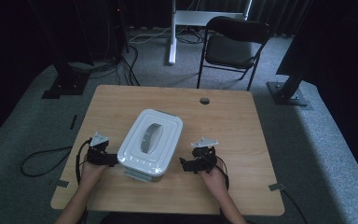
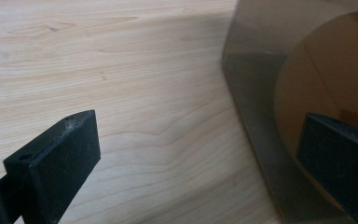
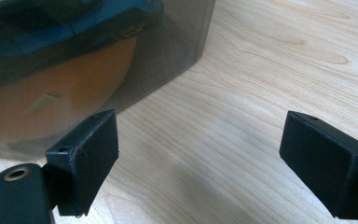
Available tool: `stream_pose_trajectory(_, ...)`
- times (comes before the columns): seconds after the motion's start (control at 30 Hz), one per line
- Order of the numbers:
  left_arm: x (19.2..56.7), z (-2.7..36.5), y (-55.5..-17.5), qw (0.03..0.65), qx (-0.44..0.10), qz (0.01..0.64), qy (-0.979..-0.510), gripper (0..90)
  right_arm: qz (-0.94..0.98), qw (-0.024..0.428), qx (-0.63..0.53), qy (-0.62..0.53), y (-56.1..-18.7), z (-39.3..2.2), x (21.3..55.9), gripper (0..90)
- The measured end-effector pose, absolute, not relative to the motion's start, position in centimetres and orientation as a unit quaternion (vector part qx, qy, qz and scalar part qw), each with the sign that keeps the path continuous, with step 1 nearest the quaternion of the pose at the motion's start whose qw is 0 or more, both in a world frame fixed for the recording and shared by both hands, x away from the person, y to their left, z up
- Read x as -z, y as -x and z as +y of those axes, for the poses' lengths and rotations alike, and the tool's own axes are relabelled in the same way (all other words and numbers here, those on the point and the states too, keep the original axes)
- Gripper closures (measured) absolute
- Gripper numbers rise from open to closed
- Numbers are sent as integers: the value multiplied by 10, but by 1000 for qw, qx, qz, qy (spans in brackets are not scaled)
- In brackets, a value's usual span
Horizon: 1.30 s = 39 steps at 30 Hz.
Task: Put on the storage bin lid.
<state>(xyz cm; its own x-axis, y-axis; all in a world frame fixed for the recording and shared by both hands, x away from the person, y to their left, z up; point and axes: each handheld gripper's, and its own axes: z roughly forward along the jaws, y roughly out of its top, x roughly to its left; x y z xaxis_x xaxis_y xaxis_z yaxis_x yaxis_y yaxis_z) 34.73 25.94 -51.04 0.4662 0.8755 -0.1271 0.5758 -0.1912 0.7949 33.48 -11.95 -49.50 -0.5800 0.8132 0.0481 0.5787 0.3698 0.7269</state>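
Note:
A rectangular container (image 1: 151, 144) with a white lid and a grey handle (image 1: 149, 138) sits on the wooden table (image 1: 223, 126), near its front middle. My left gripper (image 1: 106, 157) is at the container's left side, and my right gripper (image 1: 186, 164) is just off its right side. In the left gripper view, my left gripper (image 2: 198, 126) is open, one jaw over bare table and the other in front of the smoky wall (image 2: 256, 93). My right gripper (image 3: 200, 123) is open beside the wall (image 3: 177, 42). Something orange (image 3: 65, 93) and something blue (image 3: 74, 28) show through it.
A cable hole (image 1: 204, 100) is at the table's far edge. Beyond the table stand a black folding chair (image 1: 233, 46), a white desk leg (image 1: 172, 32) and black stand bases (image 1: 286, 93). Cables (image 1: 42, 161) lie on the carpet at the left.

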Motion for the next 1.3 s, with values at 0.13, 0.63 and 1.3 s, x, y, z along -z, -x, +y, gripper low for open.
stream_pose_trajectory(0.13,510,252,-345,411,-184,475,-756,3,810,162,-364,-430,-335,-121,494,111)
stream_pose_trajectory(0.63,507,223,-336,411,-189,461,-763,2,802,167,-362,-446,-334,-142,495,111)
stream_pose_trajectory(1.3,508,189,-347,411,-168,432,-785,2,805,162,-361,-442,-329,-159,499,112)
